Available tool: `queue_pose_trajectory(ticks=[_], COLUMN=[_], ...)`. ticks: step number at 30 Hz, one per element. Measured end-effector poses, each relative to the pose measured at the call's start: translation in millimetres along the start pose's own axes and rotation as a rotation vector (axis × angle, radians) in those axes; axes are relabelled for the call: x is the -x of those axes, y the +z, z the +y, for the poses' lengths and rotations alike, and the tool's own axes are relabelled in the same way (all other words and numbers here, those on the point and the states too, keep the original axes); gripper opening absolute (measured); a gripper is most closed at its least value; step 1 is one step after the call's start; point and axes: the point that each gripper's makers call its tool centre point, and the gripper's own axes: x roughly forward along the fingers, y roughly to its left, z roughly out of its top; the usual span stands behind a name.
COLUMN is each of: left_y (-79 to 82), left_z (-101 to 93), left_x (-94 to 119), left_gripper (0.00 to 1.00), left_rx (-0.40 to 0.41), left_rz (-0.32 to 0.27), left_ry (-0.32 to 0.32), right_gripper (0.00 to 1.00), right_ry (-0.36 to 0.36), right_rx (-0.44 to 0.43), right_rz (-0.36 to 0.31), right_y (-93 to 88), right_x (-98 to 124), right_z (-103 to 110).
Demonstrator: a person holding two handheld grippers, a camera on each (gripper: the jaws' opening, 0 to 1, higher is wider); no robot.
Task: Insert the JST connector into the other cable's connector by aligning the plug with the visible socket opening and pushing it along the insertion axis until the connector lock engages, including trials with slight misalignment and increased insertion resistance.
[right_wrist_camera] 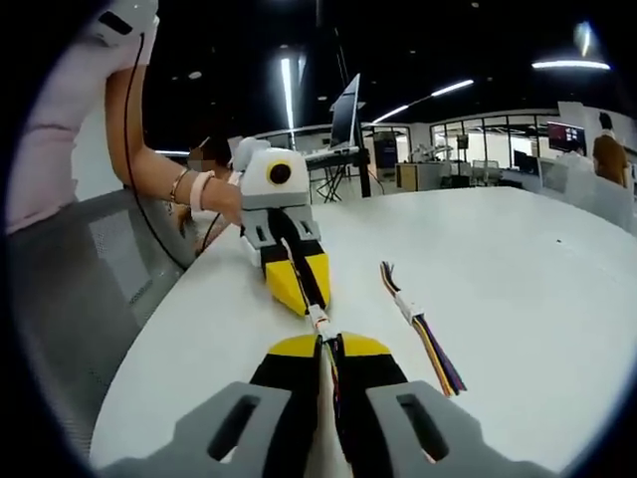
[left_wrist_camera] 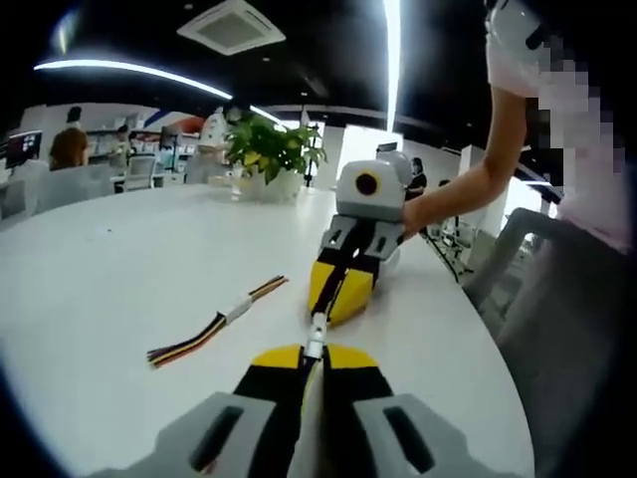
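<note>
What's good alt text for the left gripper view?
Two yellow-and-black grippers meet tip to tip over a white table, the left gripper and right gripper each shut on a cable, with a white JST connector between them. A spare multicoloured cable lies to the left.

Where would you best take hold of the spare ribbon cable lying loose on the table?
Grip the spare ribbon cable by its white connector, probably from above, fingers closing across its width: it lies flat on the white table, and that middle block looks stiffer than the loose wires either side.
</note>
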Motion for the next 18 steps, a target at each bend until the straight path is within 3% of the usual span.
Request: queue_pose_trajectory(ticks=[18], left_y=[2.1], left_z=[-1.9], left_x=[-3.5], left_gripper=[0.0], left_rx=[-0.003], left_rz=[0.007], left_ry=[-0.014], right_gripper=[0.03], right_ry=[0.005], right_rx=[0.009], right_rz=[0.021], right_y=[-6.4], right_x=[-1.0], right_z=[-4.8])
